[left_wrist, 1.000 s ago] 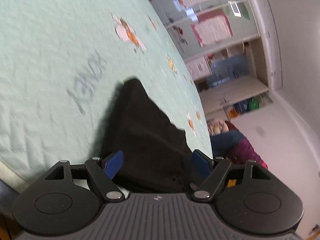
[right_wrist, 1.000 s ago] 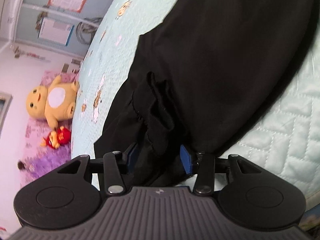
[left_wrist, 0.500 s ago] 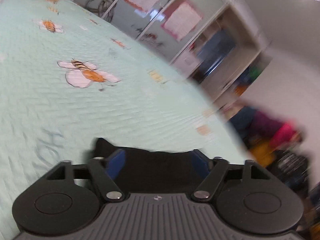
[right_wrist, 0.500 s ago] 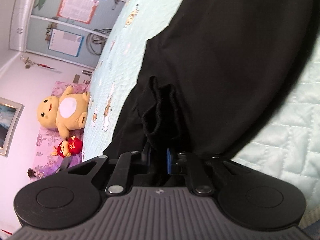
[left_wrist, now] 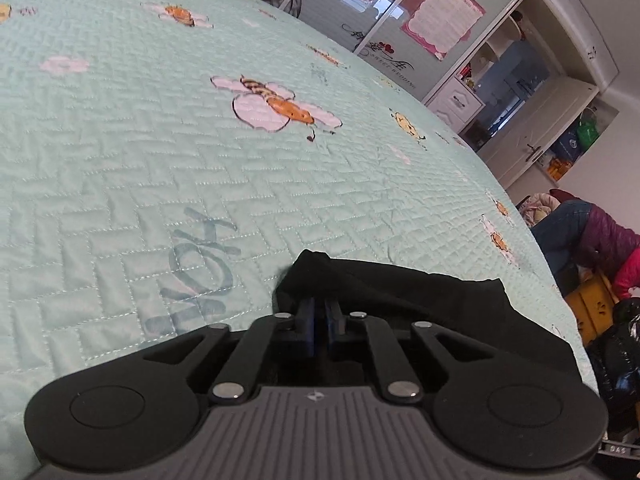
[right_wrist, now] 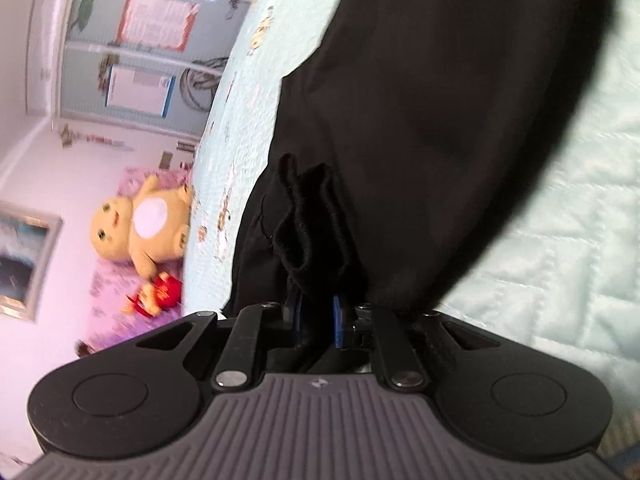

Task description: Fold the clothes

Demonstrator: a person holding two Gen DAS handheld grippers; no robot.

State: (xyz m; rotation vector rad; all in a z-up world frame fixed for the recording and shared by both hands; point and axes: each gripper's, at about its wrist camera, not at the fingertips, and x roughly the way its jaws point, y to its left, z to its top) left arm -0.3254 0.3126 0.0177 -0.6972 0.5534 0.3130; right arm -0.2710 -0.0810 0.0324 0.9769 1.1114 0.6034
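**Both grippers pinching the black garment**

While the left gripper (left_wrist: 319,312) pinches a corner of the black garment (left_wrist: 400,292), the right gripper (right_wrist: 316,316) clamps a bunched hem, fabric draped across the mint quilted bedspread (left_wrist: 200,152) near a plush toy (right_wrist: 144,220).

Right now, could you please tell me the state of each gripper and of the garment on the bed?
left gripper: shut on the black garment's edge.
right gripper: shut on a bunched fold of it.
black garment: partly spread on the quilt, both held ends pinched.
quilt: flat.
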